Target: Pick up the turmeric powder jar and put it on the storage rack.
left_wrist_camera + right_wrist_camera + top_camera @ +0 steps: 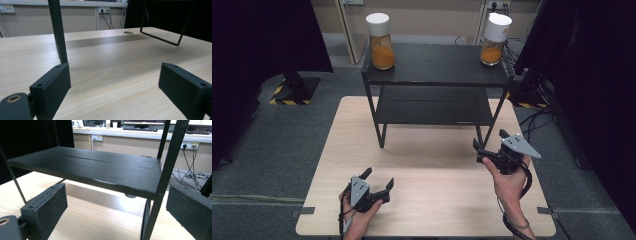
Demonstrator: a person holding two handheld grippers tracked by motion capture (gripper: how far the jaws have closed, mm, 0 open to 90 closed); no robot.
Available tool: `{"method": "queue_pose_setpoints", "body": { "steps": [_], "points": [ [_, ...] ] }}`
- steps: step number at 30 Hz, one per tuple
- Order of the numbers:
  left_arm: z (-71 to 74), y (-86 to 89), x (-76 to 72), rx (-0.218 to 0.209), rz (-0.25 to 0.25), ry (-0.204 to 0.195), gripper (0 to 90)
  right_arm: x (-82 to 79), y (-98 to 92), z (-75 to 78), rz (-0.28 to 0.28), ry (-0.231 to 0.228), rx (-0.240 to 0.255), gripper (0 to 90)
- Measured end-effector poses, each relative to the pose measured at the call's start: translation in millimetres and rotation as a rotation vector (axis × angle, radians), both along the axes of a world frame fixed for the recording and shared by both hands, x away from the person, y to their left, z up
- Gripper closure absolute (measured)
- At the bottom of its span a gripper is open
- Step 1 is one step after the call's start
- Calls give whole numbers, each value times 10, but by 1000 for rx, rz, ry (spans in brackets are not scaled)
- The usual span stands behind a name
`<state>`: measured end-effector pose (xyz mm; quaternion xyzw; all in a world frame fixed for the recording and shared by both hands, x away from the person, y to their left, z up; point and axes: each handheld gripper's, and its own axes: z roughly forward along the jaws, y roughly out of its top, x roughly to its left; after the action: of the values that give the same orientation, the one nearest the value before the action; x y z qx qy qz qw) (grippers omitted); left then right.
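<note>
1. The things in hand are the two jars: the left jar (381, 41) and the right jar (494, 39). Each stands upright on the top board of the black shelf (437, 65), one at each rear corner and well apart from the other.
2. Each jar has a clear body, orange contents in its lower part and a tall white cap. The left jar appears fuller than the right.
3. Handling judgement: the clear bodies are probably smooth, rigid and breakable, and the fuller jar should be the heavier. Take hold across the clear body just below the cap, jaws level, so the load hangs under the grip. The cap is a poorer hold, since it may turn or lift off.
4. The shelf stands on thin metal legs at the far half of the table (432, 165). Its lower board (100, 167) is bare.
5. The right gripper (491, 143) hovers near the front right leg of the shelf, jaws spread and holding nothing.
6. The left gripper (377, 178) is low over the near table edge, well apart from the shelf, jaws spread and holding nothing.
</note>
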<state>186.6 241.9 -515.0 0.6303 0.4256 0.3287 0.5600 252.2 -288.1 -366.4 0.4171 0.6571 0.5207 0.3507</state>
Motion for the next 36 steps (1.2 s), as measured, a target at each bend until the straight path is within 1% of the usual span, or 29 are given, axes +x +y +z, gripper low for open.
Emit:
{"method": "queue_pose_setpoints", "body": {
  "steps": [12,21,28,36],
  "points": [
    [-3,-6,-5,-1,4,-2,102,-95,-42,-167,2,22,5,37],
    [-4,-7,-7,0,5,-3,102,-170,-35,-323,12,45,-6,37],
    [-4,-11,-9,2,6,-4,102,-234,-20,-460,22,72,-18,37],
    [-6,-12,-11,0,8,-4,102,-284,1,-646,34,116,-28,37]
  ]
}}
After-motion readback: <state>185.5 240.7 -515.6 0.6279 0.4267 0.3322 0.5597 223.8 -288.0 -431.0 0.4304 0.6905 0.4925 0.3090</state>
